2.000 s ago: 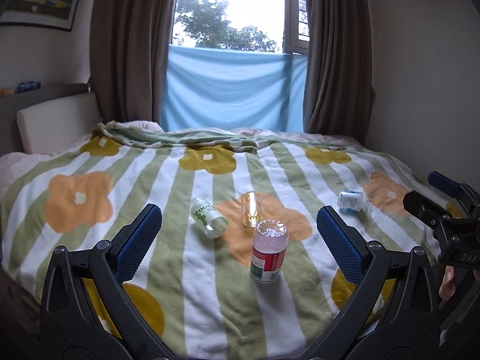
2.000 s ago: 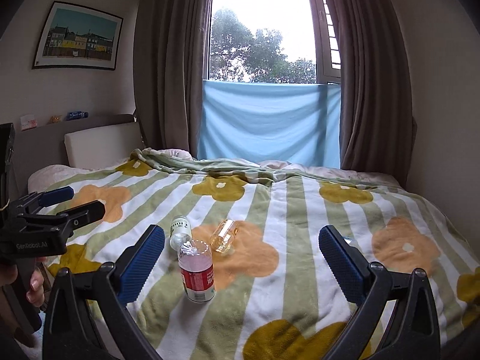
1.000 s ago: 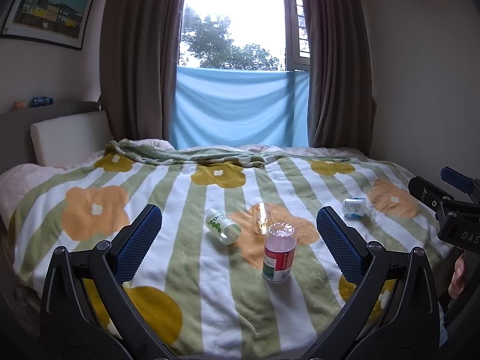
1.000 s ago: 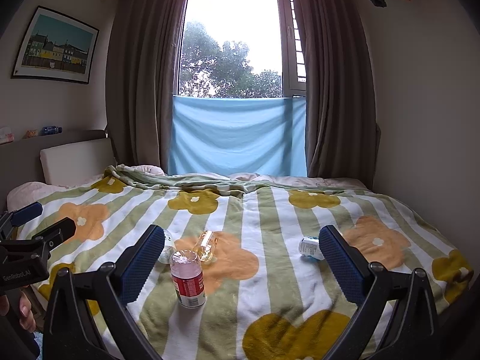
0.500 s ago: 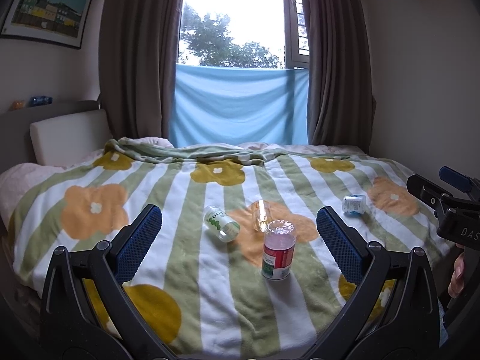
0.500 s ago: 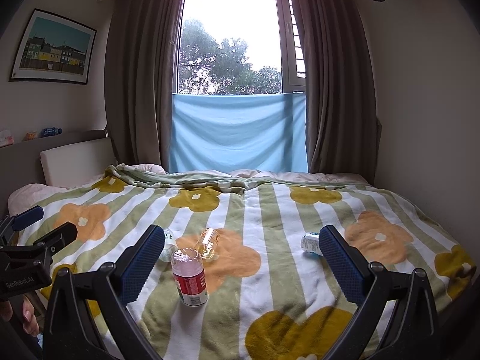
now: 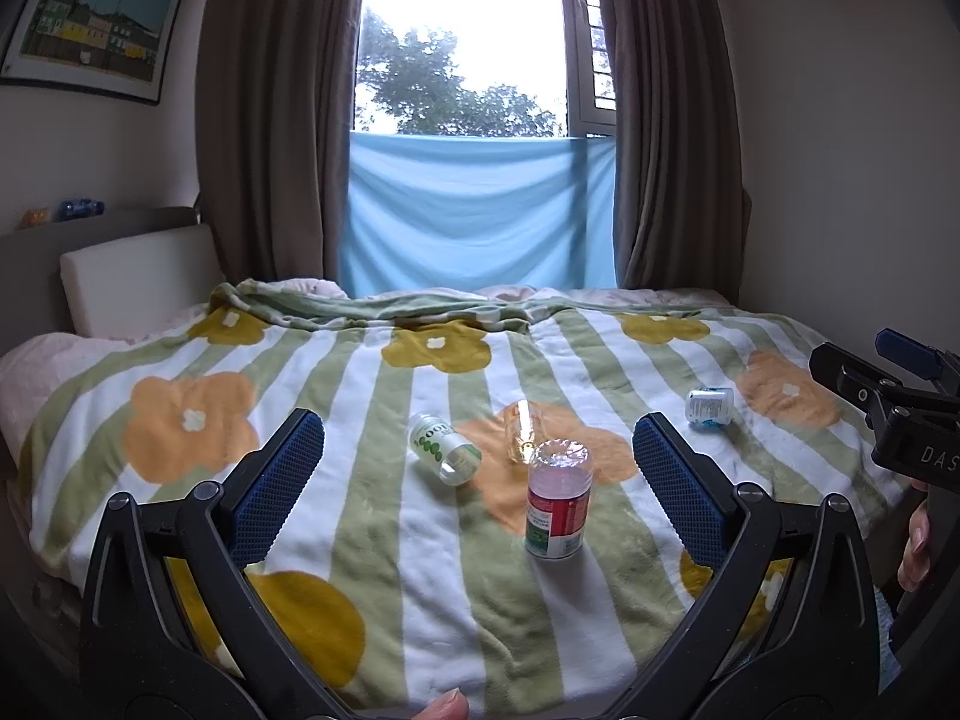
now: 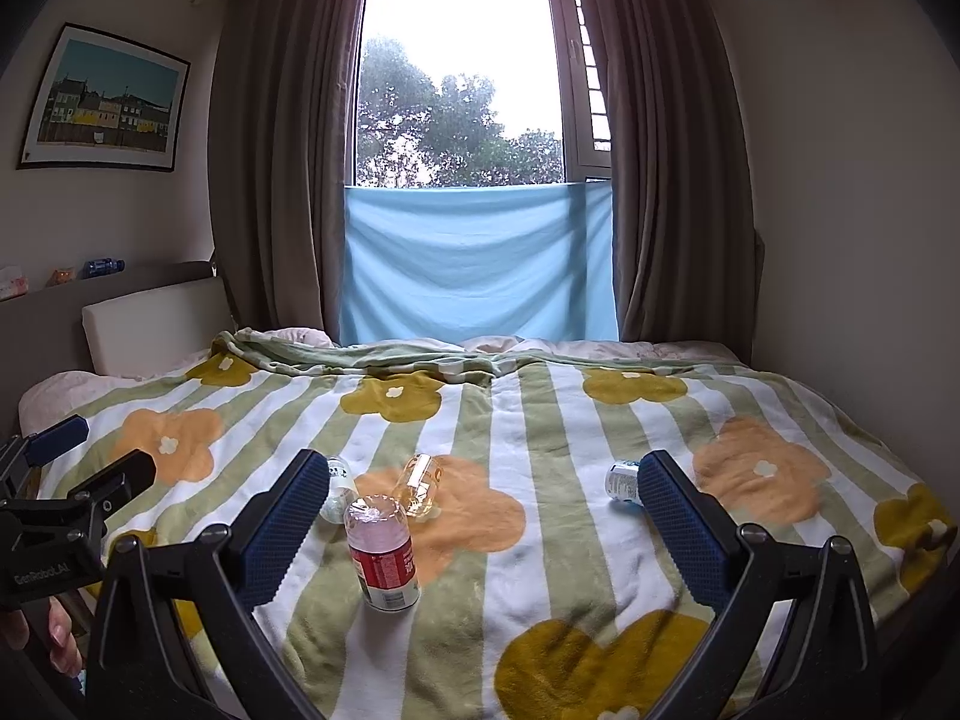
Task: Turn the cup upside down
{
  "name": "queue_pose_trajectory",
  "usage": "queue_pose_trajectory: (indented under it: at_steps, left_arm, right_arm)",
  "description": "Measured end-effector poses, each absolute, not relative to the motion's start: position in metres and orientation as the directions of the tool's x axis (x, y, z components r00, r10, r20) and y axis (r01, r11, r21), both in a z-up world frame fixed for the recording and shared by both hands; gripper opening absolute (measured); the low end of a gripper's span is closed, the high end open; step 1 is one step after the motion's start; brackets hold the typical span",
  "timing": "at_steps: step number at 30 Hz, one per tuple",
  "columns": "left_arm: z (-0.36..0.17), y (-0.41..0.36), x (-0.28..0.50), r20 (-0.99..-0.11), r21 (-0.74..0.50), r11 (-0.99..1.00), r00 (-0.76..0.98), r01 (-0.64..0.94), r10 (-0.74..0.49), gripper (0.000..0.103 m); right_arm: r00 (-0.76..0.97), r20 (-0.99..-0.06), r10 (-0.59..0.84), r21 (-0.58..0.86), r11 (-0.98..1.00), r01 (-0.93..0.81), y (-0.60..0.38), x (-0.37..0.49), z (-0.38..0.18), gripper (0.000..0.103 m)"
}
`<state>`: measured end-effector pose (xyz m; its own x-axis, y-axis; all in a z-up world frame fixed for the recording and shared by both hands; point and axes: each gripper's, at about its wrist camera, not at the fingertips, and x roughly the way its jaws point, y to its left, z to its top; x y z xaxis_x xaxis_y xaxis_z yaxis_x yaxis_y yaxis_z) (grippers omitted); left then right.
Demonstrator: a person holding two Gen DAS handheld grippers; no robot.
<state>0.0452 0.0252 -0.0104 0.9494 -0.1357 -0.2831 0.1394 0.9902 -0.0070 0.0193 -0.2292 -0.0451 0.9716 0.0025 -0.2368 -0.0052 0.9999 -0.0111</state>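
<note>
A clear cup with a red label stands upside down on the flowered blanket, base up; it also shows in the right wrist view. A small clear glass lies on its side just behind it. My left gripper is open and empty, held back from the cups near the bed's front edge. My right gripper is open and empty, also held back. Each gripper shows at the edge of the other's view.
A cup with green print lies on its side to the left, partly hidden behind my finger in the right wrist view. A blue-and-white cup lies to the right. The blanket covers the bed; headboard at left, window behind.
Both grippers have pulled back and risen a little from the bed over two seconds, so the cups look farther away. In the last half second almost nothing moved. The cups have not moved.
</note>
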Motion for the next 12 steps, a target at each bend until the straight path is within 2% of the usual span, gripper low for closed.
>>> queue_pose_trajectory:
  at_steps: [12]
  left_arm:
    - [-0.01,0.0334,0.0446,-0.269,-0.02,0.994,0.957,0.107,-0.109,0.103]
  right_arm:
    - [0.972,-0.237,0.001,-0.011,1.0,-0.003,-0.2313,0.0204,-0.0442,0.103]
